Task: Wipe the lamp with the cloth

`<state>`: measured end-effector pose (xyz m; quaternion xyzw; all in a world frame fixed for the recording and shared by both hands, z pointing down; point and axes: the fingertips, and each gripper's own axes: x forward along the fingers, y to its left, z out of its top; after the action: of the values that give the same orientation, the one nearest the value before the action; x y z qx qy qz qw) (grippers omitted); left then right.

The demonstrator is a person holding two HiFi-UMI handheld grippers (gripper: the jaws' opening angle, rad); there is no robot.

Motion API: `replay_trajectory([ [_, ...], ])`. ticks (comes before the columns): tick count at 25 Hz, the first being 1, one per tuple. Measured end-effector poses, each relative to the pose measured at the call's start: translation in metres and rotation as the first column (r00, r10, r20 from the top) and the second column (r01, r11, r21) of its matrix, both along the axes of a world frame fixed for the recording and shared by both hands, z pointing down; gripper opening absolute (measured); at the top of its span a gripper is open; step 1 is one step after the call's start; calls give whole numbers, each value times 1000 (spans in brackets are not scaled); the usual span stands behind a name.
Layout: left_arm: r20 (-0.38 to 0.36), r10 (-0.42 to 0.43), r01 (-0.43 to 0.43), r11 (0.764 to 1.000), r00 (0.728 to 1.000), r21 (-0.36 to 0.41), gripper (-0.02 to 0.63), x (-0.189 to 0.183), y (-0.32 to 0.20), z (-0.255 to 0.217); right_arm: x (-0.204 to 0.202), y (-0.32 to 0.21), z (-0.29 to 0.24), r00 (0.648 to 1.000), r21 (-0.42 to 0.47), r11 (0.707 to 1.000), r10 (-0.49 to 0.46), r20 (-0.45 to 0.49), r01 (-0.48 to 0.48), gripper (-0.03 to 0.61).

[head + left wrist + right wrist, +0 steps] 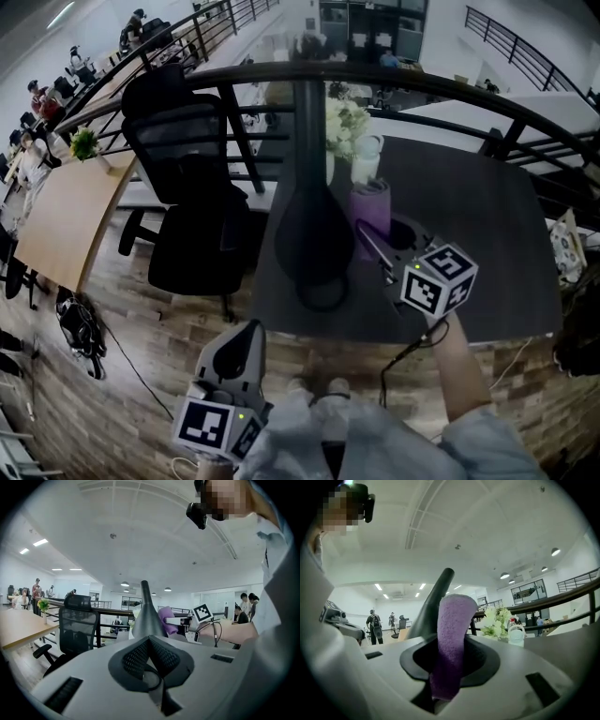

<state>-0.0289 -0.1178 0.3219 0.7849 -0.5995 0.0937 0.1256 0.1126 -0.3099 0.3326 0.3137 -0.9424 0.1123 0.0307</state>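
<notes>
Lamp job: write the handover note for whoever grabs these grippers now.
Right gripper: shut on the purple cloth, held up beside the dark lamp on the table; contact unclear.
Left gripper: shut, empty, low, short of the table's near edge.
Done: cloth in the jaws, brought to the lamp.
To do: wipe the lamp's body and neck; whether any of it is wiped cannot be told.

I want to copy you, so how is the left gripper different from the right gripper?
The right gripper pinches the purple cloth; the left gripper is shut on nothing. The right gripper is over the table beside the lamp; the left gripper hangs off the table's near edge. Both have the same grey body.
</notes>
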Motion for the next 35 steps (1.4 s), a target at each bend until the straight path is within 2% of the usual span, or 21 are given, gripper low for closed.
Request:
replay_trajectory([
  [4, -6, 1, -1, 1000, 1000, -3, 2, -9, -4, 1, -3, 3, 4, 999, -7, 1000, -9, -31, 9, 118],
  [7, -20, 12, -11, 1000, 1000, 26, 2, -12, -9, 0, -6, 10, 4, 999, -5, 1000, -8, -45, 8, 118],
  [13, -28, 35, -34, 999, 999, 28, 2, -16, -15, 1, -10, 28, 1, 997, 12, 999, 38, -66, -38, 119],
  [22, -44, 82, -81, 996, 996, 43, 2, -11, -24, 1, -28, 59, -9, 973, 131, 988, 113, -201, -87, 120],
  [28, -57, 95, -92, 994, 994, 51, 2, -12, -28, -1, -45, 74, -15, 937, 211, 974, 148, -315, -83, 120],
  [35, -59, 89, -86, 995, 994, 50, 2, -24, -27, 1, -80, 90, -13, 854, 295, 955, 169, -493, -19, 120],
])
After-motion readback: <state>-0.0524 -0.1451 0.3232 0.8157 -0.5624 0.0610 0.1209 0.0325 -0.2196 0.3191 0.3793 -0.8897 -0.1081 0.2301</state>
